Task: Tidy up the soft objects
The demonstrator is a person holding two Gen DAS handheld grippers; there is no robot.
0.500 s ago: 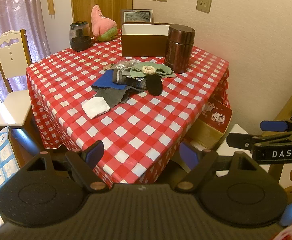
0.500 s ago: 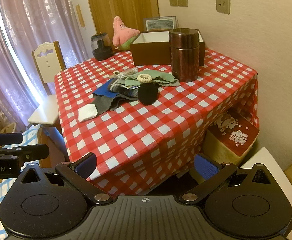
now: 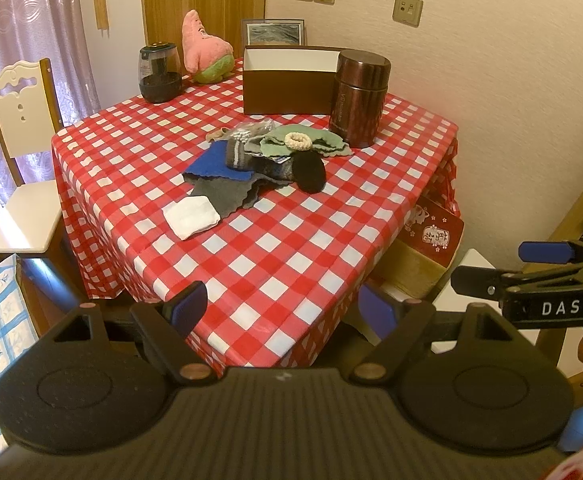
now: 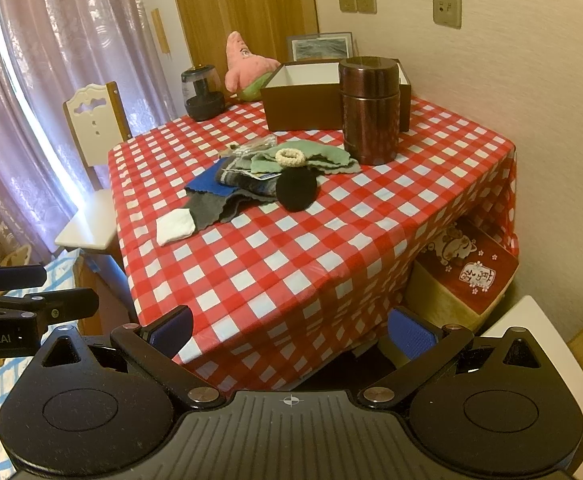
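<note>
A heap of soft things lies mid-table: a white folded cloth point(image 3: 190, 217) point(image 4: 174, 227), a grey cloth point(image 3: 227, 192), a blue cloth point(image 3: 211, 166), a green cloth point(image 3: 311, 145) with a cream scrunchie point(image 3: 297, 140) point(image 4: 290, 157) on it, and a black pouf point(image 3: 309, 172) point(image 4: 296, 189). An open brown box point(image 3: 287, 90) point(image 4: 303, 98) stands behind. My left gripper point(image 3: 283, 314) is open and empty before the table's near corner. My right gripper point(image 4: 291, 332) is open and empty, also off the table; it shows at the right of the left wrist view point(image 3: 531, 276).
A brown canister point(image 3: 358, 98) stands right of the box. A dark jar point(image 3: 159, 76) and a pink star plush point(image 3: 205, 50) sit at the back. A white chair point(image 3: 19, 184) stands left. A red-topped box point(image 4: 467, 276) sits under the table's right side.
Both views have shifted only slightly; nothing on the table has moved and both grippers stay open.
</note>
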